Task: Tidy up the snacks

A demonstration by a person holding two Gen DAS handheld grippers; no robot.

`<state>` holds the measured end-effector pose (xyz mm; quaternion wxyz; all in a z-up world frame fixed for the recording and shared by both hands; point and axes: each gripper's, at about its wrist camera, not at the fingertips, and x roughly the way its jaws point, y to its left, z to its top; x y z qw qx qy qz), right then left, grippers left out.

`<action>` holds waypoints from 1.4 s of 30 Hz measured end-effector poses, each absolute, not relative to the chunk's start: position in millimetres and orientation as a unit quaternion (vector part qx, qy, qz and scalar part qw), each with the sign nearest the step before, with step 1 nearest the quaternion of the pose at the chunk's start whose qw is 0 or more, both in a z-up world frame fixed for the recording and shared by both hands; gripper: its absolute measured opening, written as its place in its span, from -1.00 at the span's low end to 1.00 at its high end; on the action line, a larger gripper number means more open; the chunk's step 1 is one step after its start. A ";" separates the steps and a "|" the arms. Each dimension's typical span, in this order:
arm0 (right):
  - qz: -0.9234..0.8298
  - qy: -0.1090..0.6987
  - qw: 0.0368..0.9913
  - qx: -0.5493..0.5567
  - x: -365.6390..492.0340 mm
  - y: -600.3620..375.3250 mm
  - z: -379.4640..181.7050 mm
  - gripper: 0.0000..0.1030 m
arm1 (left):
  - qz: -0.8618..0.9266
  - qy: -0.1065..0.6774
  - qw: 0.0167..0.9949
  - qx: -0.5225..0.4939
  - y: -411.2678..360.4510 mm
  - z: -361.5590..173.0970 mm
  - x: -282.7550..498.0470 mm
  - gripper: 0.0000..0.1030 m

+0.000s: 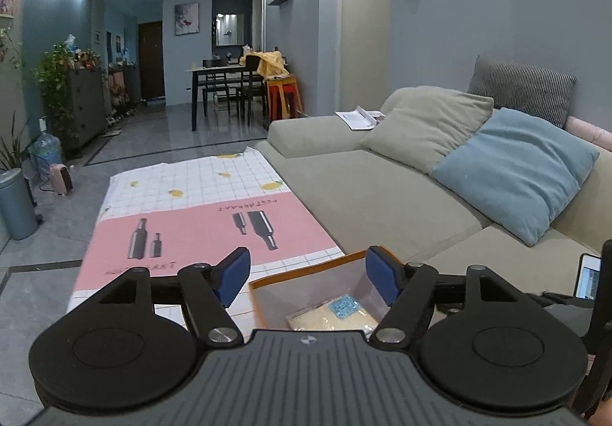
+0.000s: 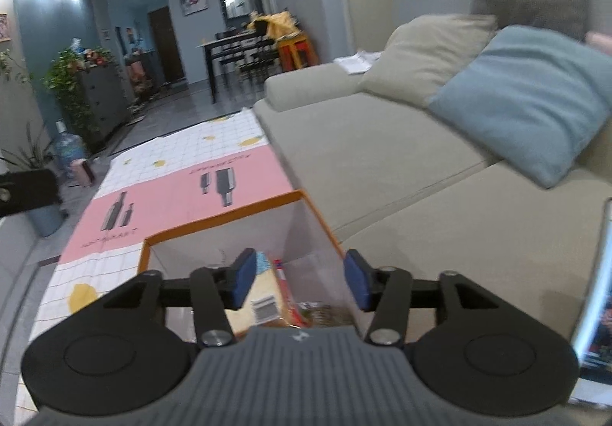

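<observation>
Hovering with jaws spread wide and empty, the left gripper [image 1: 308, 276] and right gripper [image 2: 300, 280] sit above an orange-rimmed box [image 2: 214, 221] on the bench [image 1: 183, 219], snack packets [image 2: 264, 296] inside at six o'clock, apparently just released.

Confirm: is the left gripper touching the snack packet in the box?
Apart. The left wrist view shows the left gripper open above the box, with the snack packet lying below its pads.

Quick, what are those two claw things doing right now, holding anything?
Left gripper: open, holding nothing.
Right gripper: open, holding nothing, above the snack box.
</observation>
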<state>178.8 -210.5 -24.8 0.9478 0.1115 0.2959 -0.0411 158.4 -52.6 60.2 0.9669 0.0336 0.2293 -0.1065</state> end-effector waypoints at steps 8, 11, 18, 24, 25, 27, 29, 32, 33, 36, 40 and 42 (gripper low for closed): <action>-0.054 0.261 0.960 0.083 115.5 -184.8 -3.1 0.28 | -0.088 0.215 0.971 0.051 -33.1 66.8 115.6 0.63; -0.063 0.237 0.968 0.060 86.5 -169.0 -2.0 0.33 | -0.088 0.200 0.974 0.061 -28.2 60.8 98.7 0.73; -0.059 0.238 0.969 0.037 46.6 -143.4 -13.8 0.35 | -0.078 0.219 0.972 0.043 -21.2 31.1 81.8 0.73; -0.056 0.265 0.962 0.017 34.8 -133.0 -30.0 0.35 | -0.066 0.258 0.963 0.040 -17.3 6.9 77.5 0.72; -0.052 0.273 0.960 0.024 34.7 -132.7 -33.6 0.35 | -0.061 0.265 0.962 0.040 -17.5 3.4 78.6 0.72; -0.045 0.288 0.956 0.032 36.9 -131.5 -39.3 0.35 | -0.058 0.275 0.959 0.041 -15.6 -2.7 77.5 0.72; -0.038 0.295 0.954 0.031 38.9 -127.7 -42.9 0.35 | -0.060 0.280 0.957 0.046 -14.4 -6.2 76.6 0.72; -0.028 0.298 0.954 0.025 39.8 -121.7 -44.8 0.35 | -0.059 0.286 0.955 0.048 -14.5 -9.4 75.9 0.72; -0.026 0.299 0.954 0.024 39.0 -120.6 -46.4 0.35 | -0.058 0.289 0.954 0.046 -13.4 -11.5 74.3 0.72; -0.022 0.308 0.951 0.029 41.1 -119.6 -50.2 0.35 | -0.057 0.301 0.951 0.040 -12.9 -16.1 73.0 0.72; -0.019 0.317 0.948 0.034 42.5 -119.0 -52.6 0.35 | -0.058 0.313 0.947 0.040 -14.6 -21.0 73.8 0.72; -0.018 0.318 0.947 0.033 42.9 -118.2 -52.8 0.35 | -0.059 0.320 0.945 0.040 -15.4 -22.6 74.1 0.72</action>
